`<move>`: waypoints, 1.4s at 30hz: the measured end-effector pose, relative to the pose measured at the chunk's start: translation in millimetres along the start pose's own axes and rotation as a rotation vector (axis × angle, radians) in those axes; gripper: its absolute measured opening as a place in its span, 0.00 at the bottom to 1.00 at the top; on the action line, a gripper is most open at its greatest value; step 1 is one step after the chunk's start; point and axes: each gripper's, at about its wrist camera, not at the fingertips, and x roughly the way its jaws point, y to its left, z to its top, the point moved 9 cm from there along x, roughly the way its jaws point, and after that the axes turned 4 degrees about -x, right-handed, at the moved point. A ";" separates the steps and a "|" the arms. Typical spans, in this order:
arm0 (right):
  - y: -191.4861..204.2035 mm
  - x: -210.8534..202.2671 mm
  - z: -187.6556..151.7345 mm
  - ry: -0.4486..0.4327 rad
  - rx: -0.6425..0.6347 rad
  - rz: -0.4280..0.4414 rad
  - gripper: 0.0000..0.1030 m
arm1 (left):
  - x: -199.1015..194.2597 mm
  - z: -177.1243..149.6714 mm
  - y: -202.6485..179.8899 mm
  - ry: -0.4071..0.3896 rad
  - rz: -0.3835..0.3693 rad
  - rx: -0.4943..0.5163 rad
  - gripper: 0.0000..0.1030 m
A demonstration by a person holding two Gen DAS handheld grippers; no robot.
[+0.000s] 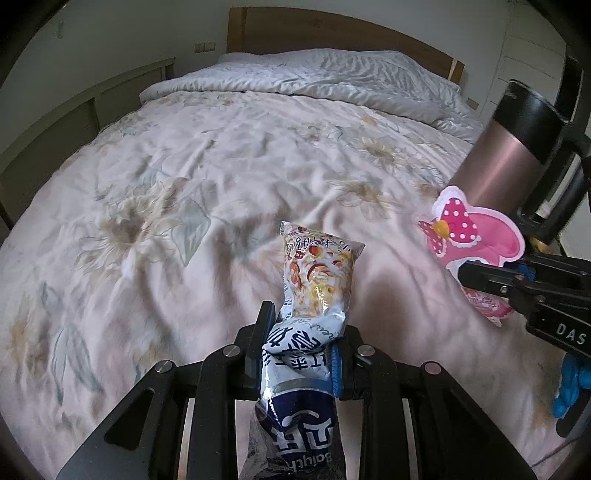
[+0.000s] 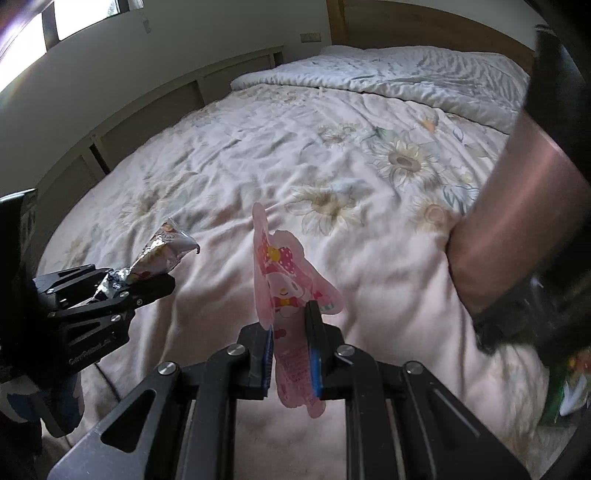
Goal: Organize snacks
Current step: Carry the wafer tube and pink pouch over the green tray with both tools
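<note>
- While my left gripper (image 1: 301,354) hangs above the bed (image 1: 184,184), its fingers are clamped on a snack bag (image 1: 317,280), a crinkled white-and-navy packet with a food picture printed at its far end.
- That packet is squeezed at its middle between my blue-padded fingers; its far end sticks forward over the bedspread, and its navy end trails back under the gripper.
- My right gripper (image 2: 291,354) pinches a pink pouch (image 2: 288,295) with a cartoon rabbit and a spotted bow, held edge-up, with its lower end hanging below my fingers.
- From the left wrist view, the pink pouch (image 1: 476,236) sits to the right of the snack bag, well apart from it, caught in the right gripper (image 1: 491,280).
- From the right wrist view, the left gripper (image 2: 122,284) shows at the left edge with the snack bag (image 2: 162,251) poking out of it.
- A rose-coloured flask (image 1: 513,155) with a black top stands tilted at the right, just behind the pink pouch.
- A floral bedspread covers the bed, with a rumpled white quilt (image 1: 332,74) across the far end near the wooden headboard (image 1: 314,29).
</note>
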 end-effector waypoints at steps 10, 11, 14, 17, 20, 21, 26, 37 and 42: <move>-8.7 -71.6 -48.6 -0.037 0.081 0.004 0.00 | -50.1 -32.7 -56.7 0.001 -0.050 0.102 0.21; -11.8 -78.3 -55.2 -0.040 0.094 0.000 0.00 | -54.0 -34.8 -62.8 0.002 -0.058 0.111 0.21; -21.9 -99.5 -75.6 -0.052 0.136 -0.015 0.00 | -65.8 -45.8 -86.7 0.008 -0.089 0.145 0.21; -37.8 -122.0 -94.2 -0.071 0.175 -0.038 0.00 | -75.2 -57.8 -119.5 0.021 -0.123 0.194 0.21; -63.1 -146.8 -113.2 -0.099 0.231 -0.069 0.00 | -81.2 -68.4 -151.3 0.039 -0.160 0.236 0.21; -70.8 -153.3 -116.9 -0.108 0.245 -0.079 0.00 | -82.2 -70.5 -162.0 0.045 -0.173 0.246 0.21; -125.2 -194.5 -145.6 -0.161 0.336 -0.148 0.00 | -85.5 -78.5 -214.8 0.063 -0.216 0.318 0.21; -256.8 -257.4 -192.5 -0.255 0.506 -0.311 0.00 | -64.8 -39.9 -367.3 0.033 -0.302 0.474 0.21; -311.9 -267.0 -182.9 -0.297 0.527 -0.349 0.00 | -32.5 7.2 -438.3 0.003 -0.296 0.488 0.21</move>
